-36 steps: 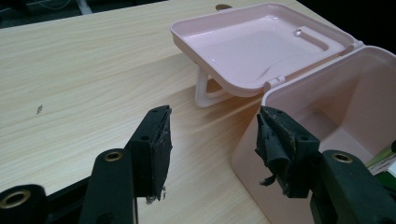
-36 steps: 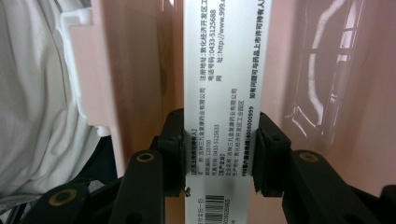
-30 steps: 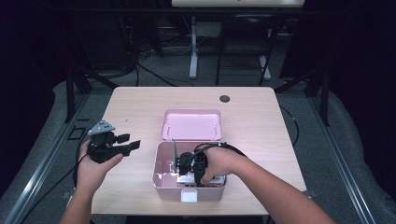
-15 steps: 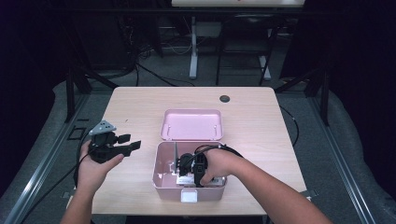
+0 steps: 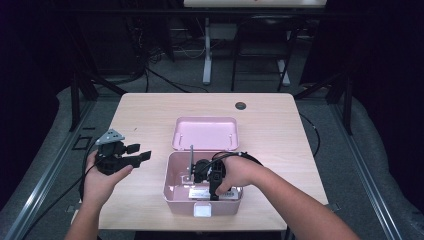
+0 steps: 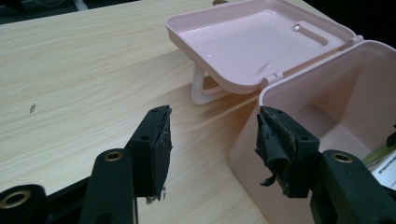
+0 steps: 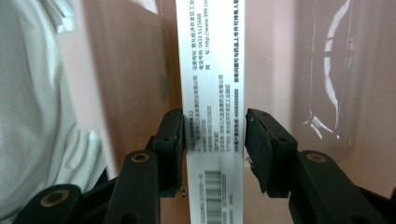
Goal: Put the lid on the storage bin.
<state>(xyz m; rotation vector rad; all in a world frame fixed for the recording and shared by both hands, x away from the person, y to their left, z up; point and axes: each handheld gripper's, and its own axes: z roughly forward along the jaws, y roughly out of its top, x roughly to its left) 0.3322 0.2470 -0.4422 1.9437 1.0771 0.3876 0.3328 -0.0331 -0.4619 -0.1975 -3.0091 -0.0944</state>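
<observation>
right gripper (image 7: pixel 212 144) inside pink box (image 5: pixel 172 182) straddles white carton (image 7: pixel 212 93); left gripper (image 6: pixel 212 149) agape, empty.

Right gripper (image 5: pixel 192 171) perhaps slightly lower.

A light wooden table (image 5: pixel 145 117) carries a small dark round disc (image 5: pixel 240 105) near its far edge; black cables (image 5: pixel 165 80) trail across the grey floor (image 5: pixel 260 75) beyond.

One wooden worktop (image 5: pixel 150 120). One pink box (image 5: pixel 172 187) with one hinged lid (image 5: pixel 205 133), open. Inside it, one white printed carton (image 7: pixel 215 93) and one white bag (image 7: pixel 32 93). Two handheld grippers: the left gripper (image 5: pixel 134 152) and the right gripper (image 5: pixel 192 172), each with two black fingers (image 6: pixel 152 149). One dark round disc (image 5: pixel 240 105) on the worktop.
</observation>
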